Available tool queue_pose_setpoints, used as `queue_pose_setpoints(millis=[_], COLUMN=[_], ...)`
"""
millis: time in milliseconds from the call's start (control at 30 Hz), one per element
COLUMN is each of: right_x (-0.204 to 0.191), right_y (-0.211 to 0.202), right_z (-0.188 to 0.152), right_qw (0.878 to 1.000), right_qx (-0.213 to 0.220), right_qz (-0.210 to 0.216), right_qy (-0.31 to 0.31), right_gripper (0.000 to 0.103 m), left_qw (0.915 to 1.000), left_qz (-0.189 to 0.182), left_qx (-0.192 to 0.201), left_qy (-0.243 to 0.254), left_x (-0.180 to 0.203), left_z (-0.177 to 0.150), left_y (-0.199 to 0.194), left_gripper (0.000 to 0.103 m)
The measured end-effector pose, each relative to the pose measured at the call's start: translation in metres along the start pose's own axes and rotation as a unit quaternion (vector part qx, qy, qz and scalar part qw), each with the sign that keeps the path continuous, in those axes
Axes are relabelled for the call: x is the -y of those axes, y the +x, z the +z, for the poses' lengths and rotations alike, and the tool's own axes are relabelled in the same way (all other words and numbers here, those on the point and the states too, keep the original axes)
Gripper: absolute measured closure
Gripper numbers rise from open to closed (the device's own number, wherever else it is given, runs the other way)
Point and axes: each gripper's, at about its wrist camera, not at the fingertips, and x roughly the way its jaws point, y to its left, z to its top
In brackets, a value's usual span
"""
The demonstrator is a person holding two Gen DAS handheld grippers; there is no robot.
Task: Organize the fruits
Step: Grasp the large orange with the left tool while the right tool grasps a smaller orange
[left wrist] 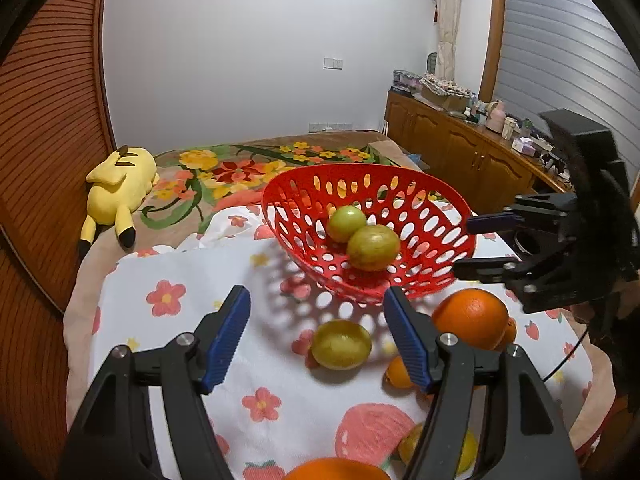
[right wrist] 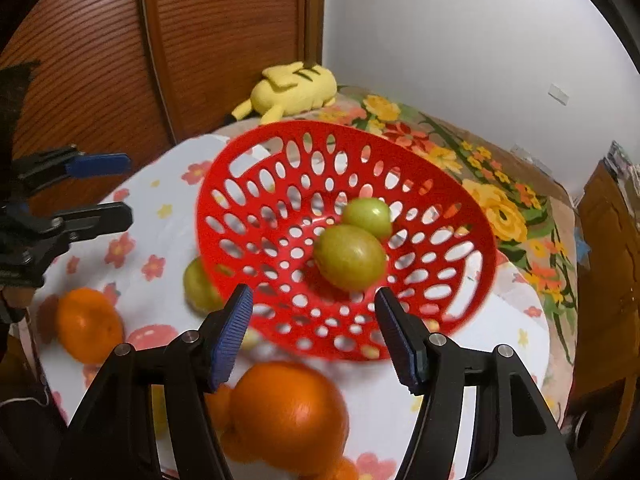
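Note:
A red perforated basket (left wrist: pixel 424 240) (right wrist: pixel 486 248) stands tilted on the flowered cloth and holds two green fruits (left wrist: pixel 373 247) (right wrist: pixel 349 256). My left gripper (left wrist: pixel 318 336) is open over the cloth; a third green fruit (left wrist: pixel 341 344) (right wrist: pixel 200 284) lies between its fingers, untouched. A big orange (left wrist: pixel 472 318) (right wrist: pixel 288 412) rests in front of the basket, below my open right gripper (right wrist: pixel 316 338), whose blue pads touch nothing. In each wrist view the other gripper shows from the side: the right gripper (left wrist: pixel 480 246) by the basket's rim, the left gripper (right wrist: pixel 124 190) at the far left.
More oranges lie on the cloth (left wrist: pixel 180 340): a small orange (left wrist: pixel 398 372), another orange (right wrist: pixel 89 324) near the front, and a yellowish fruit (left wrist: pixel 468 450). A yellow plush toy (left wrist: pixel 120 188) lies on the floral blanket behind. A wooden sideboard (left wrist: pixel 460 152) stands at the right.

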Motion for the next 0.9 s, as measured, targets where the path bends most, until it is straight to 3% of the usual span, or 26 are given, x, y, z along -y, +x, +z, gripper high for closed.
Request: queue_pose_setpoints(millis=[233,500,900], right_x=[-0.001,-0.002,-0.005], right_y=[-0.026,-0.026,-0.008], right_z=[-0.038,-0.071,-0.08], right_qw=[0.998,0.995,0.994], right_qx=[0.027,0.032,0.023], right_qz=[0.001,0.009,0.01], right_qy=[0.05,0.096,0.111], right_gripper=[0.032,0.03,0.022], left_qw=[1.0,0.9999,0.9994], left_qz=[-0.003,-0.01,-0.01], left_qx=[0.001,-0.009,-0.026], left_qy=[0.008,0.001,-0.023], left_x=[0.008,0.013,-0.002], left_z=[-0.019,-0.048,-0.088], left_y=[-0.015,-0.025,-0.033], left_gripper=[0.031,0.031,0.031])
